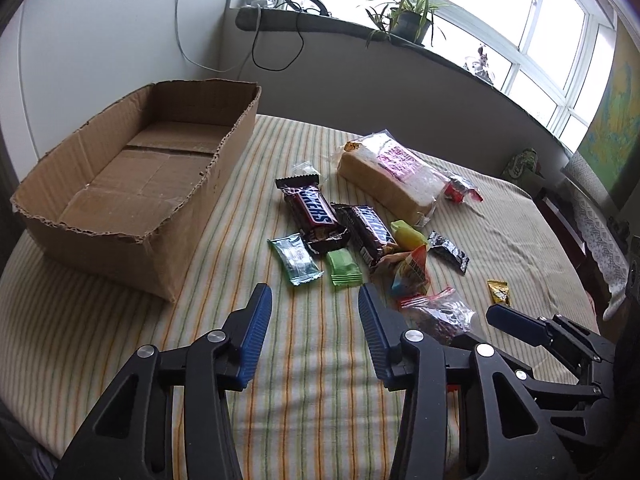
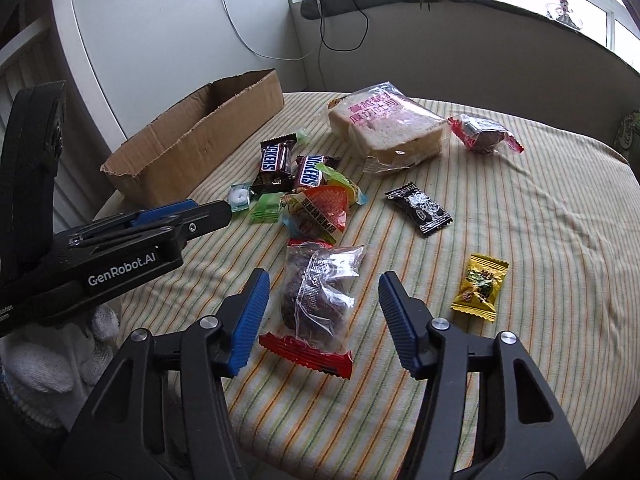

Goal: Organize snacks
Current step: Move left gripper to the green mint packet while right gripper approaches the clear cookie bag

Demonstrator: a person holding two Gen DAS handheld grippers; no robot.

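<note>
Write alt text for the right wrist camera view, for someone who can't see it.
The open right gripper hovers over a clear snack packet with red ends on a striped tablecloth. Beyond lie two Snickers bars, bagged bread, more small snacks and a cardboard box.

Black gripper [image 2: 322, 304] frames, ribbed blue jaws, silver rivets

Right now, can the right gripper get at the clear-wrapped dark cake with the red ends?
Probably yes. The right gripper is open, and the clear-wrapped cake lies on the striped cloth straight ahead between its fingers, with nothing on top. The yellow candy sits off to its right, apart.
</note>
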